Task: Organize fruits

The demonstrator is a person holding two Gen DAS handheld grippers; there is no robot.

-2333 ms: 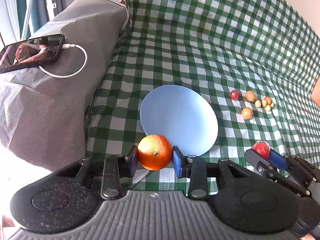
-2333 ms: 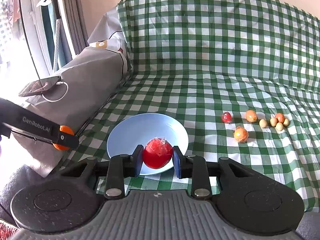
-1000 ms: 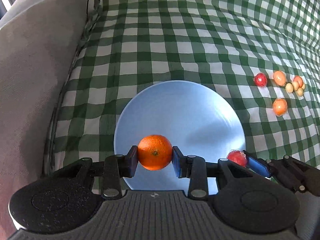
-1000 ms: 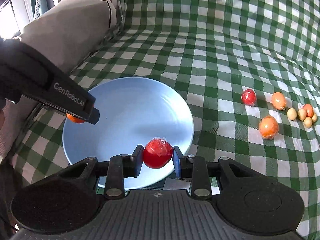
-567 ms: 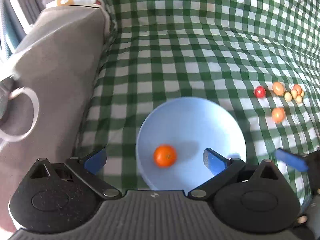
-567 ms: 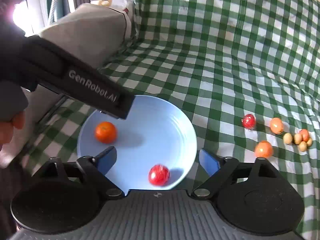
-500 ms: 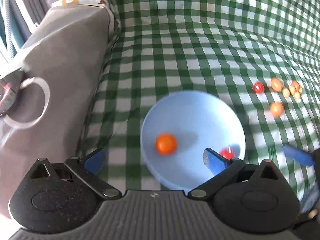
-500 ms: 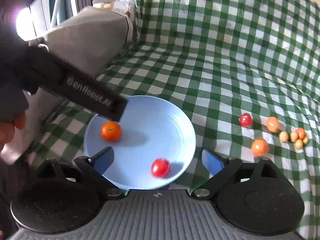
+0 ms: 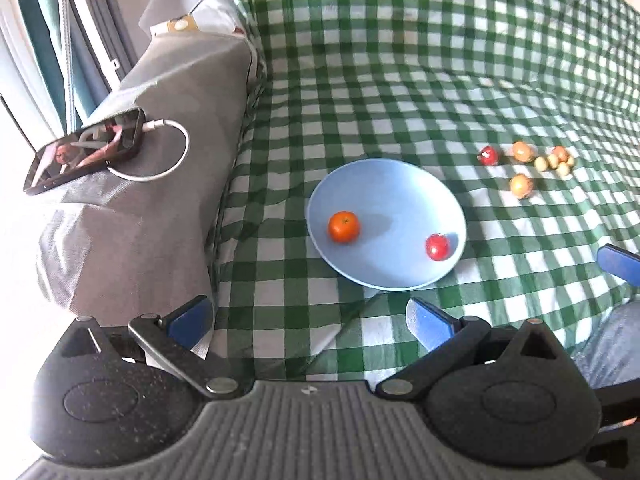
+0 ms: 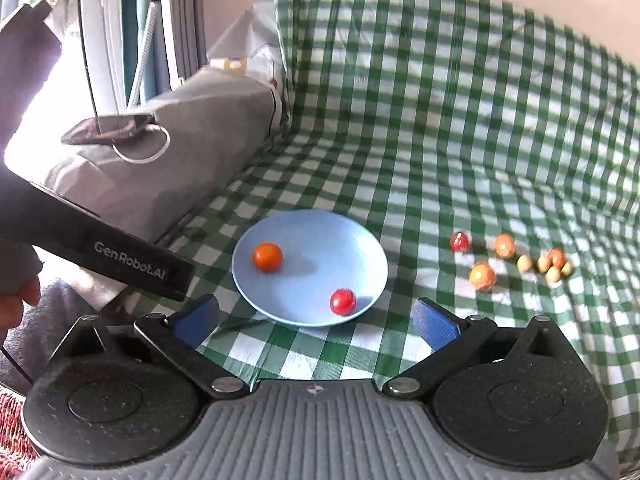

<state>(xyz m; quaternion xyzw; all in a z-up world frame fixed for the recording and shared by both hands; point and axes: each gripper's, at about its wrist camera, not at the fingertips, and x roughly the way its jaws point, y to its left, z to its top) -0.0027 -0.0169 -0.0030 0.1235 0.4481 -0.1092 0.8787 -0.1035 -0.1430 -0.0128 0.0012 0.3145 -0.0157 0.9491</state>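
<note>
A light blue plate (image 9: 384, 184) (image 10: 316, 232) lies on the green checked cloth. An orange (image 9: 343, 227) (image 10: 267, 257) rests on its left part and a red fruit (image 9: 437, 246) (image 10: 343, 301) near its right front rim. My left gripper (image 9: 308, 320) is open and empty, held back in front of the plate. My right gripper (image 10: 316, 322) is open and empty, also in front of the plate. Several small loose fruits (image 9: 520, 185) (image 10: 483, 275) lie on the cloth to the plate's right.
A grey covered armrest (image 9: 160, 184) (image 10: 172, 152) rises at the left, with a phone (image 9: 84, 156) and white cable on top. The left gripper's body (image 10: 120, 260) crosses the right wrist view at left. The cloth's backrest (image 10: 440, 80) rises behind.
Both grippers opened and let go: the orange and the red fruit now lie on the plate. Both grippers have since pulled back and up from the plate.
</note>
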